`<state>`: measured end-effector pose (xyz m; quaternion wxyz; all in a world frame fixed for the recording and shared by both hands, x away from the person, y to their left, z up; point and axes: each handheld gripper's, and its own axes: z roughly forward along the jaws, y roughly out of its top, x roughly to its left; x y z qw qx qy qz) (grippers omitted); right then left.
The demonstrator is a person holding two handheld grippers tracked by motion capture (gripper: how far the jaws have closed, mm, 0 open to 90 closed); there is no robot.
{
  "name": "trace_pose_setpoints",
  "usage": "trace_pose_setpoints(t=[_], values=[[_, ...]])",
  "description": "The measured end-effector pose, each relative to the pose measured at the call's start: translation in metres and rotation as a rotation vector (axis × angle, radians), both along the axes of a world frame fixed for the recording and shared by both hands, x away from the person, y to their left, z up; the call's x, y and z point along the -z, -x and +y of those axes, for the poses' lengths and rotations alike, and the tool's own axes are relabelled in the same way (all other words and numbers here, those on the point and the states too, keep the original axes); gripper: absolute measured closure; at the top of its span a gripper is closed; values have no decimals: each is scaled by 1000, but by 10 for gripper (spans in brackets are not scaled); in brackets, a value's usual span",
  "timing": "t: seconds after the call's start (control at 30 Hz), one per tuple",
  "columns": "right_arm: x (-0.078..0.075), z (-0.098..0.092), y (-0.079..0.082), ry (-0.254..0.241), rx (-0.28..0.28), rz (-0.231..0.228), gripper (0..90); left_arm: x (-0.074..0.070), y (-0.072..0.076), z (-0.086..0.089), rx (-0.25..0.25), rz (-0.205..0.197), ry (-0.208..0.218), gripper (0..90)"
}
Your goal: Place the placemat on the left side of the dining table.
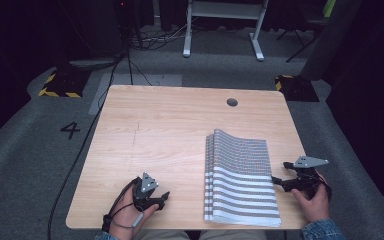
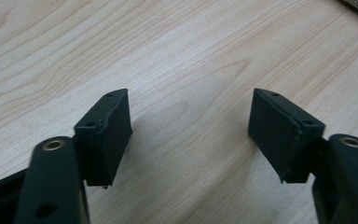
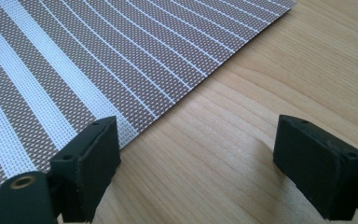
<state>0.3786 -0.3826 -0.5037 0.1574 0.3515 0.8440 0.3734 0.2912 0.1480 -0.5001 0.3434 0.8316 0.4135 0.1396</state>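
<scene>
Probably light, floppy woven mat [image 1: 241,175]: pinch its right edge; right gripper [image 1: 278,181] and left gripper [image 1: 166,196] both open, empty.

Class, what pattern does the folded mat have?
Brown and white stripes on the mat, clearest in the right gripper view.

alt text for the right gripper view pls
The right gripper hovers open at the edge of a striped mat, one black jaw over the mat's border and the other over the bare wooden table. The brown and white stripes fan away toward the top left.
</scene>
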Motion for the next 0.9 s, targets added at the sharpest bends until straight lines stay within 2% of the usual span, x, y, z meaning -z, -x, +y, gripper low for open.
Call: trace_pose_setpoints(t=[0.1,0.17,0.2,0.23,0.3,0.37,0.4,0.47,0.5,0.53,0.57,0.6,0.63,0.77,0.9], values=[[0,0,0,-6,1,-1,149,-9,2,-2,-22,-4,17,397],[0,0,0,-6,3,-2,149,-16,3,-5,-19,-22,36,401],[0,0,0,-7,0,1,149,-25,3,-8,-15,-46,42,399],[0,0,0,-6,-1,2,149,-25,3,-8,-15,-46,42,392],[0,1,0,-6,-3,0,141,-34,1,-13,10,-56,46,380],[0,0,0,-4,-6,-1,142,-39,-1,-14,18,-74,26,381],[0,0,-1,-6,-6,1,143,-43,-3,-16,40,-79,21,381],[0,0,-1,-1,-10,2,143,-45,-5,-20,52,-86,37,387],[0,0,-1,-4,-10,1,143,-48,-6,-23,63,-85,52,388],[0,0,0,-7,-6,0,143,-55,-10,-31,90,-84,85,388],[0,0,-1,-4,-6,-1,143,-58,-12,-36,102,-76,92,385],[1,0,-1,-5,-6,-1,143,-58,-12,-36,102,-76,92,383],[1,0,-1,-5,-6,-1,143,-60,-14,-41,121,-66,99,383],[0,0,-1,-3,-8,0,143,-68,-24,-62,167,-66,103,373],[1,0,0,-4,-5,-2,143,-70,-33,-83,213,-42,114,368]])
